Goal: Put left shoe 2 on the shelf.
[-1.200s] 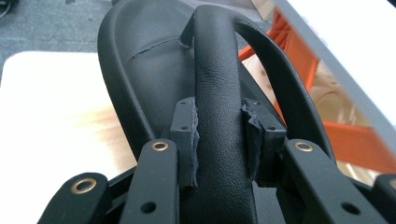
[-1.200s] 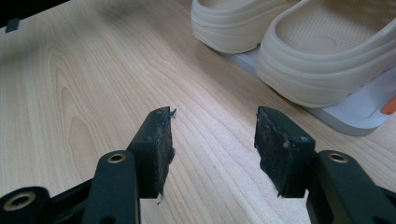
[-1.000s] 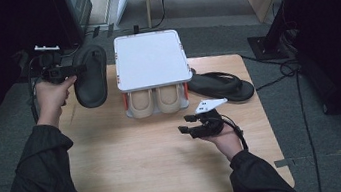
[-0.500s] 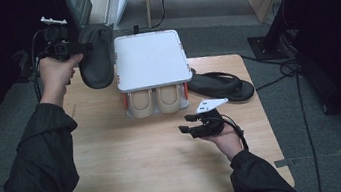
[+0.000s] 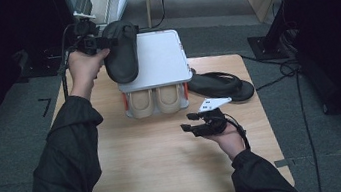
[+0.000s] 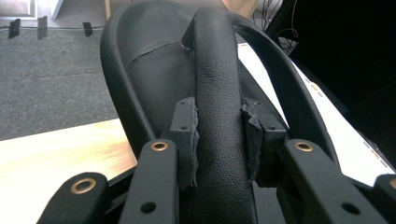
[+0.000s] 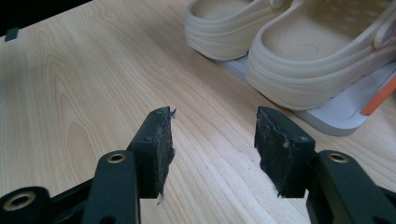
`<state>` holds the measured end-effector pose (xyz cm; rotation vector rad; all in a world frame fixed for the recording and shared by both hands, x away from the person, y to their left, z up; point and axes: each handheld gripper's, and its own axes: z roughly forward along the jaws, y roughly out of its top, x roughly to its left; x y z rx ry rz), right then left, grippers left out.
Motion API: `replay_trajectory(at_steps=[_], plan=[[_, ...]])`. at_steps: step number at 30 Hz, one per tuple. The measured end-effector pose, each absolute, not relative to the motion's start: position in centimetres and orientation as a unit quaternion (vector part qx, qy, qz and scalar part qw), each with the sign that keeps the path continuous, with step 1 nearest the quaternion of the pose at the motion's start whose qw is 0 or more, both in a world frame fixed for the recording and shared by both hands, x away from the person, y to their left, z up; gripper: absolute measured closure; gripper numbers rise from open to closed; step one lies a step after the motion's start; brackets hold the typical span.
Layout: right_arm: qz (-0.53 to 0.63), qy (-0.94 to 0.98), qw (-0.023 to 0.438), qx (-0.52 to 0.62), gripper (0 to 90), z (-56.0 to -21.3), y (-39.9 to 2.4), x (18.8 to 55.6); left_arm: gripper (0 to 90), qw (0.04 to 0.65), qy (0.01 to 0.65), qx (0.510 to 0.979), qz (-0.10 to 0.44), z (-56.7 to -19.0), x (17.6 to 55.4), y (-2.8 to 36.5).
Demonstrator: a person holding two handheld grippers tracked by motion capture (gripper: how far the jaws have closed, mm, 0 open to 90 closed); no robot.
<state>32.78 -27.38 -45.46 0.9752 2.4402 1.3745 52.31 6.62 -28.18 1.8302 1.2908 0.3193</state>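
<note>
Since half a second ago the left gripper (image 5: 95,42) has carried the black slipper (image 5: 121,52) inward and further up: it now hangs over the left edge of the white rack top (image 5: 161,59), where before it was out beyond the table's far-left corner. The right gripper (image 5: 193,123) hasn't moved.

Left gripper: jaws clamped on the slipper's strap (image 6: 218,107), one pad either side, strap running straight away from the claw between them. The footbed (image 6: 154,79) sits just beyond and below the pads, and its raised rim curves round the far end. In the high view the slipper's long axis runs away from the person, roughly parallel to the rack's left edge, with the slipper to the right of the claw. Past it in the left gripper view, the white top slants off to the right and bare table (image 6: 56,154) lies lower left.

My guess is that it goes on the rack top. If so, the move is a short shift right and then down. Nothing stands on that surface.

Right gripper: jaws apart, empty, low over the table. Just ahead are the two beige clogs (image 7: 299,51) on the rack's lower shelf (image 7: 336,116), with an orange upright (image 7: 379,95) at the side. The second black slipper (image 5: 220,85) lies on the table beyond the right gripper, beside the rack, nearer this hand.
</note>
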Motion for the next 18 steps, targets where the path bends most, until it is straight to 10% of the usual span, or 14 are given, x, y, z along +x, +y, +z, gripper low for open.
replay_trajectory(at_steps=[18], plan=[[0.464,0.817,0.091,0.330,47.0,-45.4,-27.7,32.9,68.4,0.422,0.526,0.731,0.107,-32.2,52.6,4.1]])
